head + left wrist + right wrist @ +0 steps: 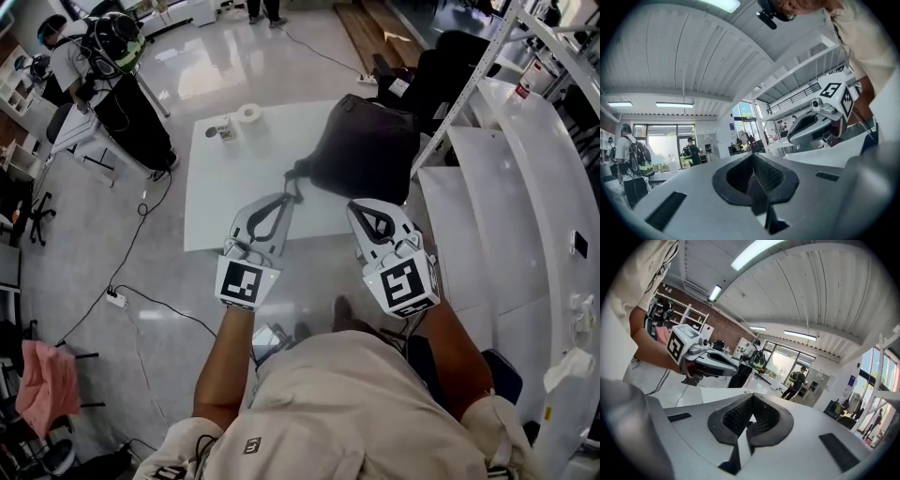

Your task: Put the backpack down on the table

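- Dark fabric backpack (366,145) is set at the white rectangular table's (234,202) right edge; room is left leftward.
- Its handle end is pointed near-left.
- Left gripper (284,199) and right gripper (359,210) are seen closed, empty.

Lighting is bright and even. Ceiling light strips (757,253) and daylight from the windows (780,359) supply it. The windows render washed out. The glossy floor (202,73) shows broad glare patches in the head view. Both gripper views have strong fisheye curvature and black, vignetted corners.
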A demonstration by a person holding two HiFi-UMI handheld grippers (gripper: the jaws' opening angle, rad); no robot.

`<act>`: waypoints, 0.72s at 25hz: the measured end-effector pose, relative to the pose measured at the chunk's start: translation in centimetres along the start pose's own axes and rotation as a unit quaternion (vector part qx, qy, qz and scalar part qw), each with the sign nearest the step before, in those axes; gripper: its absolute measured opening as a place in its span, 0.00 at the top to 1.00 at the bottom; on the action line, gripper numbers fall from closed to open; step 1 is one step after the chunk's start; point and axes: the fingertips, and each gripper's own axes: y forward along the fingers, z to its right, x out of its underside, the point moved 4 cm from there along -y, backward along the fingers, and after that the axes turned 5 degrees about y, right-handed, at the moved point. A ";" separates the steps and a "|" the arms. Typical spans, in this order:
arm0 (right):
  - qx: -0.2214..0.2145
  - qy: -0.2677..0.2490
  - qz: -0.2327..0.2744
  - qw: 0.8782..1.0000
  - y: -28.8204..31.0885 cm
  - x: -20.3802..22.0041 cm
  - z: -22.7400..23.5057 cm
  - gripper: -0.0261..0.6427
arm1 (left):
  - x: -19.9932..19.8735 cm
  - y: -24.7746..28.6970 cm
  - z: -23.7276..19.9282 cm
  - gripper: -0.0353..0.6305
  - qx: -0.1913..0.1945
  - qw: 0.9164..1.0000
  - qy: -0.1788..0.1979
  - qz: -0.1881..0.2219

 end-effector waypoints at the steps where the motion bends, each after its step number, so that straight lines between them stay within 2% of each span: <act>1: -0.006 0.007 0.000 1.000 -0.3 -0.1 -0.7 0.92 | 0.0 -0.3 0.2 0.93 0.002 1.000 0.000 0.000; 8: -0.014 0.017 -0.013 1.000 -1.8 0.1 -3.3 0.93 | 0.0 -2.2 1.0 0.93 0.010 1.000 -0.005 0.000; 18: -0.008 0.029 -0.017 0.999 -2.5 -0.3 -4.1 0.93 | 0.1 -3.8 1.2 0.93 0.010 1.000 -0.008 0.002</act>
